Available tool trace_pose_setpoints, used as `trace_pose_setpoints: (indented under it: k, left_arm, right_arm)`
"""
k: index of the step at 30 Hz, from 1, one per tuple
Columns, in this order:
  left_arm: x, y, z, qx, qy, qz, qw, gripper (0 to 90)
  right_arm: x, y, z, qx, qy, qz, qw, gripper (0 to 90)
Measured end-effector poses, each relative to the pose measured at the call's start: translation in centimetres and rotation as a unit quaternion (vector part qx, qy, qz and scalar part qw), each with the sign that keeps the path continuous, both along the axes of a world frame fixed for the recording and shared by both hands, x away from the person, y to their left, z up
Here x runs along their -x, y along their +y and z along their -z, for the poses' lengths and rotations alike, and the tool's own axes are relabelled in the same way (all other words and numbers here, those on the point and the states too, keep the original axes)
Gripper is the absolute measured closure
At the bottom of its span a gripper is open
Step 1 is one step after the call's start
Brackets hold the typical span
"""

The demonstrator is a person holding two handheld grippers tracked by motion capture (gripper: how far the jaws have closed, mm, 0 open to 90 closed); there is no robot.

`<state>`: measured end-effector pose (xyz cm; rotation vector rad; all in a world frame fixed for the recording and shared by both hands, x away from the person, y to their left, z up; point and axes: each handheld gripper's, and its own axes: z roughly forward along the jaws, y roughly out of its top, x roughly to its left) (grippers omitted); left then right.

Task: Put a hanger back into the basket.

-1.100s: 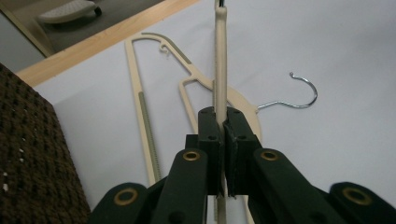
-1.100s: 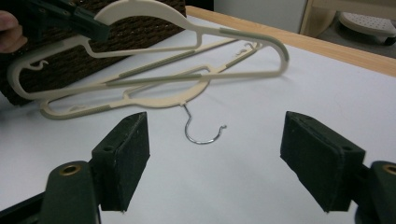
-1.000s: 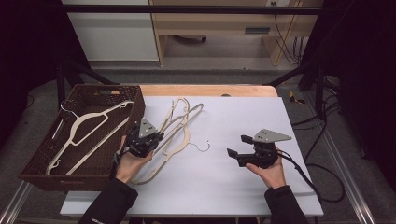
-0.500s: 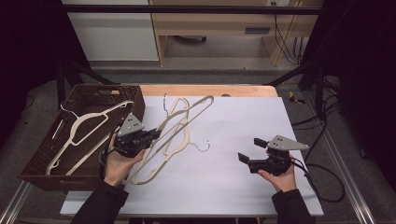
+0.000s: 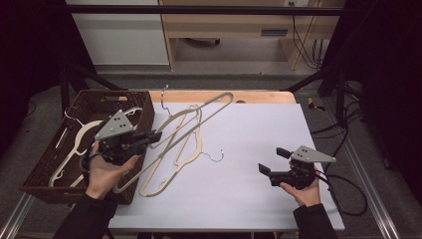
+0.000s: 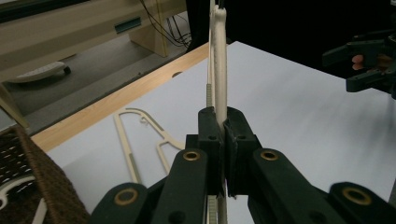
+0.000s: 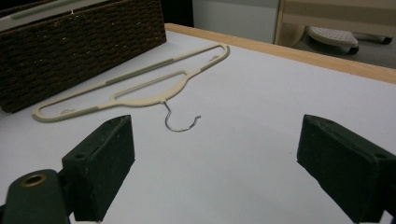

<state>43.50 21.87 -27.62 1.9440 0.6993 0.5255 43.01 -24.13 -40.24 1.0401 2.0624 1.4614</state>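
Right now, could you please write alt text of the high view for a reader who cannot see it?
The left gripper holds a cream hanger lifted over a white table, beside a brown basket of hangers. A second hanger lies flat; the right gripper waits with open jaws.

I see a cream hanger (image 5: 199,117) clamped by its thin bar in my left hand-held gripper (image 5: 149,138), lifted off the bench and tilted, its far end up toward the wooden edge. In the left gripper view the bar (image 6: 219,60) runs straight up from between the closed jaws. A second cream hanger (image 5: 181,154) of the same make lies flat on the white bench (image 5: 259,194) beside the basket, grey grip strips on its arms, its wire hook (image 7: 180,122) curling toward my right side.
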Motion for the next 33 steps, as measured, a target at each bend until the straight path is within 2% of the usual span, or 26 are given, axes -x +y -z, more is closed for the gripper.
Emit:
trace_pose_setpoints:
  k: [4,5,9,13,26,33]
  left_arm:
    - [-0.3,1.2,-0.8,0.003,0.000,0.002,1.0000,86.6]
    - [-0.5,2.1,-1.3,0.009,0.001,0.000,1.0000,86.6]
    - [-0.8,3.4,-2.0,0.007,-0.002,-0.012,0.9999,86.6]
    - [-1.3,5.9,-2.8,0.005,-0.007,-0.022,0.9997,86.5]
    - [-2.9,10.4,-2.7,-0.001,-0.009,-0.034,0.9994,86.5]
    - [-4.0,13.6,-2.2,-0.006,-0.001,-0.057,0.9984,86.5]
  right_arm:
    - [0.1,-0.1,0.0,0.002,-0.002,0.003,1.0000,9.1]
    - [0.1,-0.1,0.0,0.002,-0.004,0.004,1.0000,8.7]
    - [0.2,-0.1,0.0,0.002,-0.003,0.006,1.0000,7.9]
    - [0.2,-0.2,-0.1,0.001,0.000,0.008,1.0000,7.8]
    - [0.2,-0.2,-0.1,0.004,-0.002,0.009,1.0000,7.6]
    - [0.1,-0.2,0.0,0.006,-0.001,0.010,0.9999,7.6]
